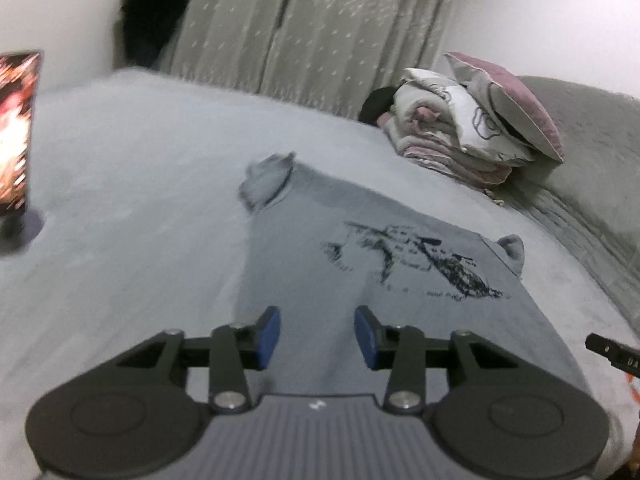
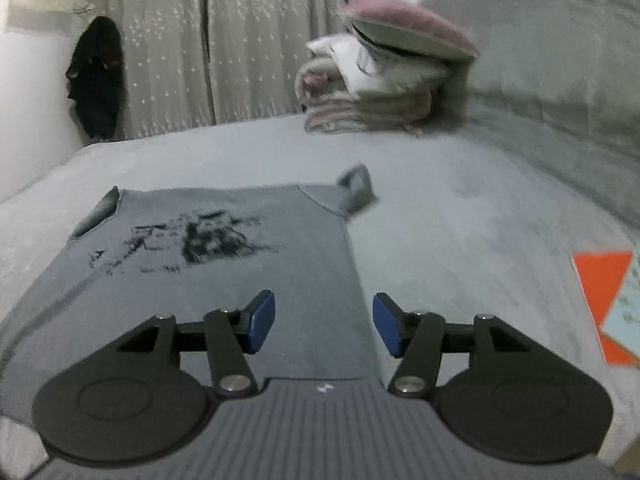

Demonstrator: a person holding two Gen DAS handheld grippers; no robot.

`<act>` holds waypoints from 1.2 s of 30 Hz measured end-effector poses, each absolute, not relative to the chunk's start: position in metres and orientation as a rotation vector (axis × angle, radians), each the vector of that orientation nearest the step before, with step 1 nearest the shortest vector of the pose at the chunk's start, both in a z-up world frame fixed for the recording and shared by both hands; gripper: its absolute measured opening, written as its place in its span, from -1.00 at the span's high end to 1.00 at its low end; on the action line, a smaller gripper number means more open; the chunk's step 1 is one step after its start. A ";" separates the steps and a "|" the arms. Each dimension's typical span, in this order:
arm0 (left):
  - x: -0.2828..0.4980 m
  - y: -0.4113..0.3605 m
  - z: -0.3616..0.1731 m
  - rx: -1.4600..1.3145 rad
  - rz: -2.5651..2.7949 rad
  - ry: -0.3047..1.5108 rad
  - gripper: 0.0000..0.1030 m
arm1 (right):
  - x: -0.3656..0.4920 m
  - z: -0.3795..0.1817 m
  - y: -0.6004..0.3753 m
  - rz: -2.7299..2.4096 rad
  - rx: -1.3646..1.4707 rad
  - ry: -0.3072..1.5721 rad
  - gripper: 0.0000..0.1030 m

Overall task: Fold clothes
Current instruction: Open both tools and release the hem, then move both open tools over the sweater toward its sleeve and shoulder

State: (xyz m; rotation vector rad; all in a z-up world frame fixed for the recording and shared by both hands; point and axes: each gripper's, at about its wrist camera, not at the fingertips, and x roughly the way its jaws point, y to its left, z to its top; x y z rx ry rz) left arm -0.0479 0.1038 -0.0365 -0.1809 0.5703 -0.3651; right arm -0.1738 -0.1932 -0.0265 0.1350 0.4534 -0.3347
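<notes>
A grey T-shirt (image 1: 360,280) is spread print-side up on the bed (image 1: 120,200), its hem end nearest both cameras and its short sleeves (image 2: 356,188) poking out at the far corners. The left tool (image 1: 317,337) is seen released, its blue pads (image 1: 269,336) apart above the shirt's near part with nothing gripped between them. The right tool (image 2: 324,329) is likewise released, its blue pads (image 2: 262,326) set wider and straddling the shirt's right edge, with no cloth pinched. The shirt is judged to be light, limp knit cotton: it will sag and drape wherever it is lifted, will not keep a crease unless pressed flat, and is not fragile. Hold is best taken at hemmed edges or corners, such as a sleeve seam or the bottom hem, where the doubled cloth gives the pads something to bite on; a pinch in the middle would only bunch it. A dark, sketchy print (image 2: 192,236) is carried on the chest. The bed cover looks like soft, slightly fuzzy pale grey fabric, likely offering some friction. A stack of folded bedding (image 1: 452,136) topped by a pink cushion (image 1: 520,100) lies at the far side, before speckled grey curtains (image 1: 300,28).
</notes>
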 end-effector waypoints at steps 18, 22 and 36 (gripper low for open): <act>-0.012 0.069 -0.078 -0.209 -0.346 0.639 0.71 | -0.117 -0.062 -0.180 -0.467 0.266 0.607 -0.14; -0.008 0.099 -0.080 -0.235 -0.232 0.634 0.94 | -0.120 -0.068 -0.186 -0.508 0.179 0.629 -0.15; -0.025 0.137 -0.061 -0.393 -0.186 0.549 0.91 | -0.132 -0.052 -0.187 -0.494 0.221 0.550 -0.18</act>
